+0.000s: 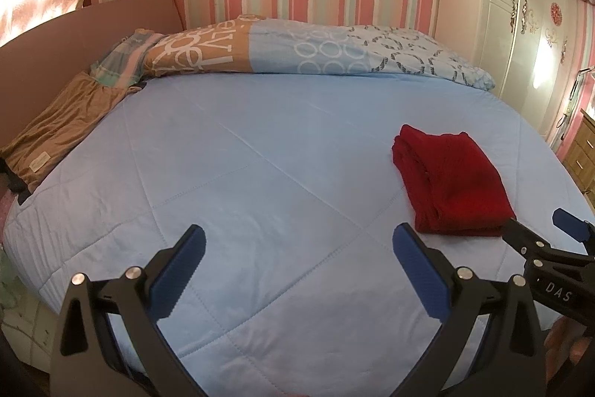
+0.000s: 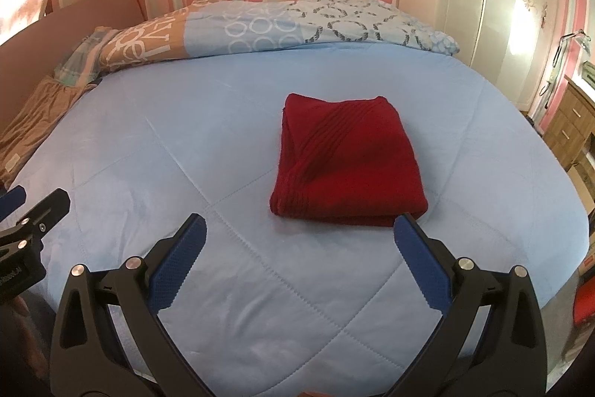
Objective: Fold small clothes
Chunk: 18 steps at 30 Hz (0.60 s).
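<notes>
Right wrist view is showing the red knitted garment (image 2: 347, 160) lying as a compact folded square on the blue quilt (image 2: 156, 144), well short of the patterned pillow (image 2: 297, 23), so the folding is looking finished. The right gripper (image 2: 299, 235) is hovering just short of the garment's near edge, jaws spread wide and gripping nothing, probably to leave the stack undisturbed. The left gripper (image 1: 299, 244) is waiting beside the garment, equally agape and empty, over bare quilt.
</notes>
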Each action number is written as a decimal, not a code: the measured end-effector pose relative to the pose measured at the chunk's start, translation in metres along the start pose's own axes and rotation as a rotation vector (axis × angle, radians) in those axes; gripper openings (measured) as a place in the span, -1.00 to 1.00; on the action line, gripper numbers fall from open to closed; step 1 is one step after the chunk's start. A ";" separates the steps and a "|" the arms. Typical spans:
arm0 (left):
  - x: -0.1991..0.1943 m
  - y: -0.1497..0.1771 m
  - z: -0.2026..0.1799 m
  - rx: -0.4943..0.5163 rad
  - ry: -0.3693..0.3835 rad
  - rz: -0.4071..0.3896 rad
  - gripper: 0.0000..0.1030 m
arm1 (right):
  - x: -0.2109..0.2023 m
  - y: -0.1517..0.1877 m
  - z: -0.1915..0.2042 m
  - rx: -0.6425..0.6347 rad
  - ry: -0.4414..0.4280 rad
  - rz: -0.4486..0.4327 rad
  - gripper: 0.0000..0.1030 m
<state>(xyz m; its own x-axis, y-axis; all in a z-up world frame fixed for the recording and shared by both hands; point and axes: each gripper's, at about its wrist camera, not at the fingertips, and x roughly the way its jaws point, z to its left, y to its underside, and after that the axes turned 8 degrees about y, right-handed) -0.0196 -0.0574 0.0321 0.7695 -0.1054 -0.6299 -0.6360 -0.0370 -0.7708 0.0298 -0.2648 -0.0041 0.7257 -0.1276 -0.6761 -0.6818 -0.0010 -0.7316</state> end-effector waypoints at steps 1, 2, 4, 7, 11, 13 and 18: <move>0.000 0.001 0.000 -0.001 -0.006 0.003 0.96 | 0.001 0.000 0.000 -0.002 0.002 0.002 0.94; -0.001 0.001 0.001 -0.005 -0.007 0.003 0.96 | 0.001 0.000 0.000 -0.003 0.005 0.003 0.94; -0.002 0.001 0.002 -0.011 -0.005 0.004 0.96 | 0.002 0.001 0.000 -0.005 0.014 0.002 0.94; -0.002 0.002 0.001 -0.007 -0.012 0.004 0.96 | 0.002 0.001 0.000 -0.004 0.019 0.000 0.94; -0.002 0.000 0.001 -0.009 -0.012 -0.005 0.96 | 0.003 0.002 0.001 -0.007 0.025 0.002 0.94; -0.006 -0.001 0.001 -0.012 -0.008 -0.023 0.96 | 0.003 0.002 0.001 -0.009 0.029 0.002 0.94; -0.017 -0.006 0.004 -0.036 -0.008 -0.079 0.96 | 0.004 0.004 0.004 -0.026 0.045 0.002 0.94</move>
<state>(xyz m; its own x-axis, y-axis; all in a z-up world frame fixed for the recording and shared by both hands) -0.0289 -0.0515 0.0468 0.8177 -0.0925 -0.5682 -0.5749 -0.0802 -0.8143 0.0309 -0.2610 -0.0100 0.7202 -0.1719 -0.6722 -0.6855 -0.0268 -0.7276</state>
